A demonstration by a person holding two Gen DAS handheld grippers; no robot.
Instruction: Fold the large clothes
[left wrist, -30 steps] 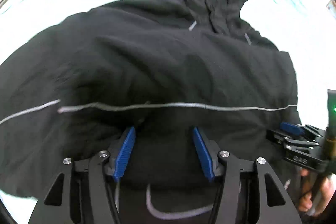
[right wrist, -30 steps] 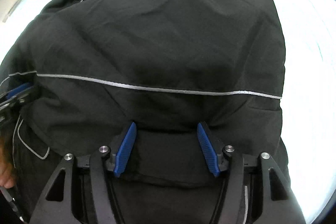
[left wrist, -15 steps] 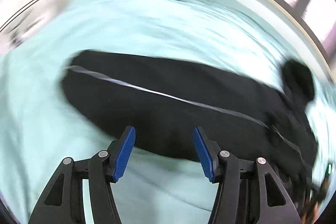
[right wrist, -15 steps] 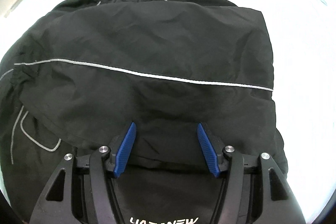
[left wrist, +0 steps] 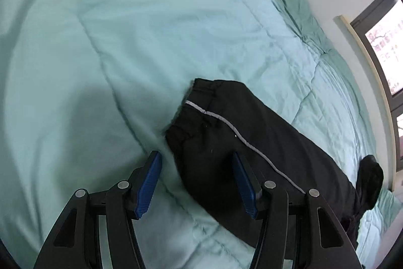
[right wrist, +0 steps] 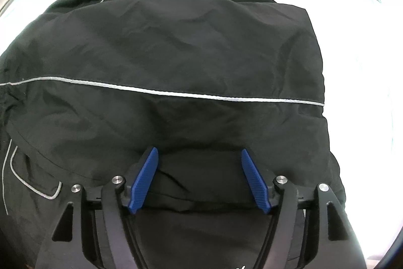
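Jacket (right wrist: pixel 176 47), black with grey piping, lies folded; right tool (right wrist: pixel 199 178) opening above it, left tool (left wrist: pixel 196 183) part-open, both empty.

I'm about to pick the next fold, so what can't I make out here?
- Left wrist view: the sleeve runs under the left claw and frame edge, so the jacket's body is cut off.
- Right wrist view: the jacket hem is hidden behind the right claw; the bed is washed out.
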